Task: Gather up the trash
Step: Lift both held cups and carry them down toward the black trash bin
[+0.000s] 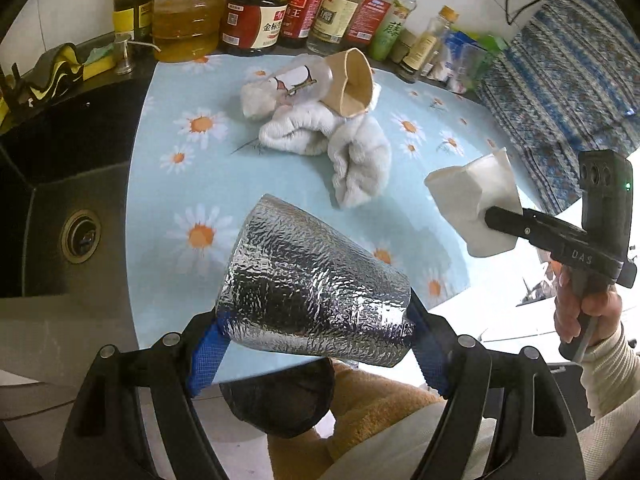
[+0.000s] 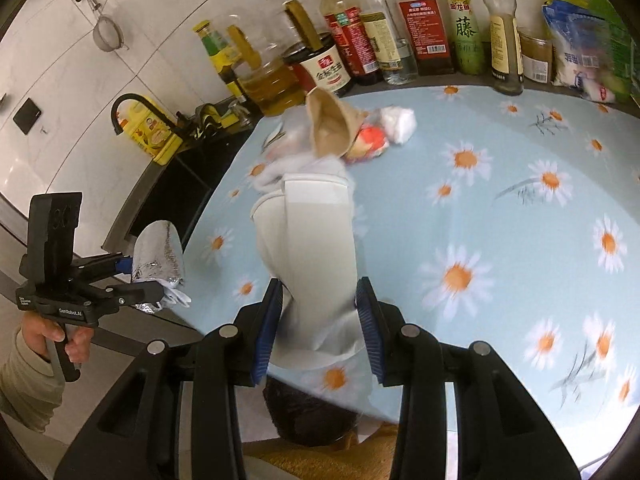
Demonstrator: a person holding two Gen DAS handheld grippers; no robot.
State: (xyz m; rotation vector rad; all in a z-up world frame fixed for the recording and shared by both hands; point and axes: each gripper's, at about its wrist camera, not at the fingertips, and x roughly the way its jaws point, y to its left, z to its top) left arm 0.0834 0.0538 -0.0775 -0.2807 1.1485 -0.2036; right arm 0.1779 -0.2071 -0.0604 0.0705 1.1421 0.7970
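The left gripper is closed on a crumpled silver foil sleeve, its blue pads pressing the two sides of the wide end, so the jaws stand rather far apart around it; the sleeve is held in the air above the near edge of the daisy-pattern tablecloth and points up toward the middle of the table. The right gripper is closed tight on a pale, flattened paper cup, which sticks forward from between its blue pads, also lifted above the cloth. In the left wrist view the same cup is seen at the tip of the right gripper, to the right of the foil sleeve and apart from it. More trash lies on the cloth farther back: a brown paper cup sleeve resting on a clear plastic cup, and both lie on a white crumpled towel. From the right wrist view a red and white wrapper and a white paper ball are just beside the brown sleeve. A row of sauce and oil bottles stands along the back wall, and a dark sink is on the left of the table. Below both grippers, near the table edge, a dark bag opening is visible
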